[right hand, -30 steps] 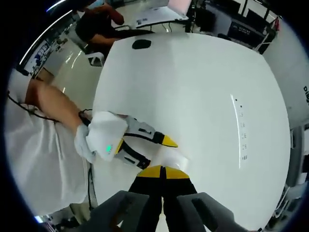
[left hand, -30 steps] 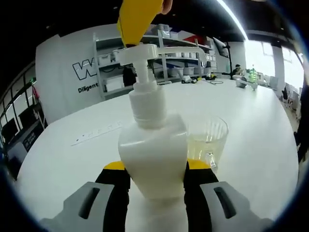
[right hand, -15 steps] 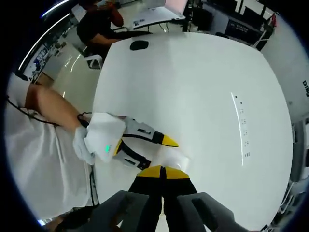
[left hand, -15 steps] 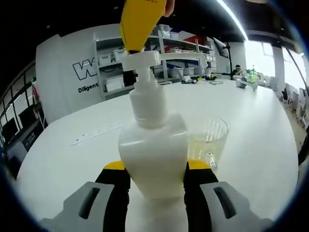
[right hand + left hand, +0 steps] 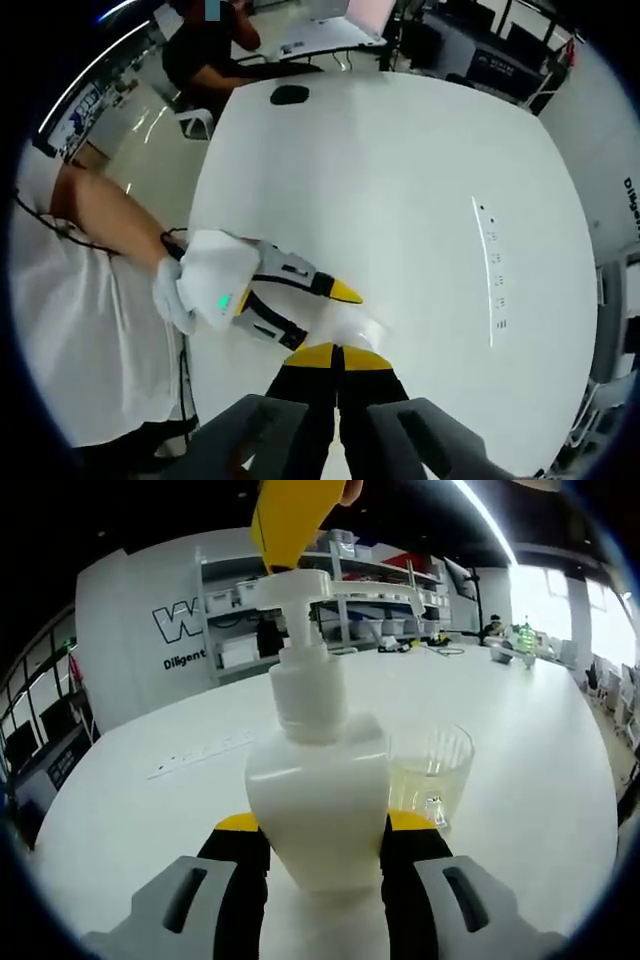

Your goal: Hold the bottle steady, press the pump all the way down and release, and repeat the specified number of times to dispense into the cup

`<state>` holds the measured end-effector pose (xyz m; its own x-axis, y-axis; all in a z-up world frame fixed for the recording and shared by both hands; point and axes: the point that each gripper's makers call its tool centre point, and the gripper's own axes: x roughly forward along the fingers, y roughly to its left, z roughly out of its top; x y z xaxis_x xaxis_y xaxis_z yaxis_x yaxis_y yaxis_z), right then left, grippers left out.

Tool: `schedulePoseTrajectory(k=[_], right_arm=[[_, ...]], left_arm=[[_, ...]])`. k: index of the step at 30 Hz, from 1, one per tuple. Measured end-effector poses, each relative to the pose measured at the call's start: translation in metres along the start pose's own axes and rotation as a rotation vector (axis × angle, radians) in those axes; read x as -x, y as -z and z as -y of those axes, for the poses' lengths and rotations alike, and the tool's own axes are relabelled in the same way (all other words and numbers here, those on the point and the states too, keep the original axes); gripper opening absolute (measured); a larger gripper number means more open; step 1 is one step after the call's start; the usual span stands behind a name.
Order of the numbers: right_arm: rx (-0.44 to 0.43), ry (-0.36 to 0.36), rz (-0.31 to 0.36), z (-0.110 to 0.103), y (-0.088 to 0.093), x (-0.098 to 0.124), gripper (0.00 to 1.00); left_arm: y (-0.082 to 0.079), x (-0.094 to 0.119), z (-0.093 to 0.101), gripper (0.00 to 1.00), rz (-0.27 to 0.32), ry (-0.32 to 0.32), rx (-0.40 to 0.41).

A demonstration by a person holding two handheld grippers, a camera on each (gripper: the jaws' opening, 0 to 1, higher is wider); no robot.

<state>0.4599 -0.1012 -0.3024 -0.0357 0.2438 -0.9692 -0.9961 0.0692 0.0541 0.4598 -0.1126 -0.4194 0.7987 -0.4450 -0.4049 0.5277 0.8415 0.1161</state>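
Note:
A white pump bottle (image 5: pixel 318 790) stands on the white table (image 5: pixel 140 810), and my left gripper (image 5: pixel 325 827) is shut on its body, one yellow-tipped jaw on each side. Its pump head (image 5: pixel 290 585) is up, with the spout reaching right over a clear plastic cup (image 5: pixel 430 770) that holds some pale yellow liquid. My right gripper (image 5: pixel 290 520) comes down from above, its yellow tip resting on the pump head. In the right gripper view, my right gripper (image 5: pixel 338 355) is shut and empty above the bottle (image 5: pixel 358 325). The left gripper (image 5: pixel 320 318) is held by a gloved hand (image 5: pixel 170 295).
Shelves (image 5: pixel 350 610) and a wall with lettering stand beyond the table's far edge. A small black object (image 5: pixel 289 93) lies at the table's (image 5: pixel 400 180) far end, near a seated person (image 5: pixel 200 50). A bare arm (image 5: pixel 100 215) reaches in from the left.
The pump head dipped slightly half a second ago and has risen again under the yellow tip. The bottle, cup and left gripper have stayed put.

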Motion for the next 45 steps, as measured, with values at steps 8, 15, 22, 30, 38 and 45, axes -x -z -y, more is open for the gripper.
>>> schedulePoseTrajectory(k=[8,15,22,30,38,45], right_arm=[[0.001,0.016,-0.005,-0.009,0.002,0.000,0.00],[-0.021,0.004,-0.006,-0.006,0.003,0.000,0.00],[-0.023,-0.001,-0.011,-0.005,0.003,-0.001,0.00],[-0.024,0.005,-0.031,-0.013,0.006,0.000,0.00],[-0.005,0.032,-0.061,-0.021,0.007,-0.002,0.00],[-0.009,0.018,-0.053,-0.015,0.004,-0.004,0.00]], left_arm=[[0.000,0.000,0.000,0.41,-0.001,0.002,0.000],[0.000,0.000,0.000,0.41,-0.002,0.003,-0.003],[0.000,-0.001,0.000,0.41,-0.004,0.002,-0.003],[0.000,-0.001,0.001,0.42,-0.008,0.005,-0.009],[0.000,-0.001,0.002,0.42,-0.010,0.006,-0.017],[0.000,-0.001,0.002,0.41,-0.010,0.009,-0.016]])
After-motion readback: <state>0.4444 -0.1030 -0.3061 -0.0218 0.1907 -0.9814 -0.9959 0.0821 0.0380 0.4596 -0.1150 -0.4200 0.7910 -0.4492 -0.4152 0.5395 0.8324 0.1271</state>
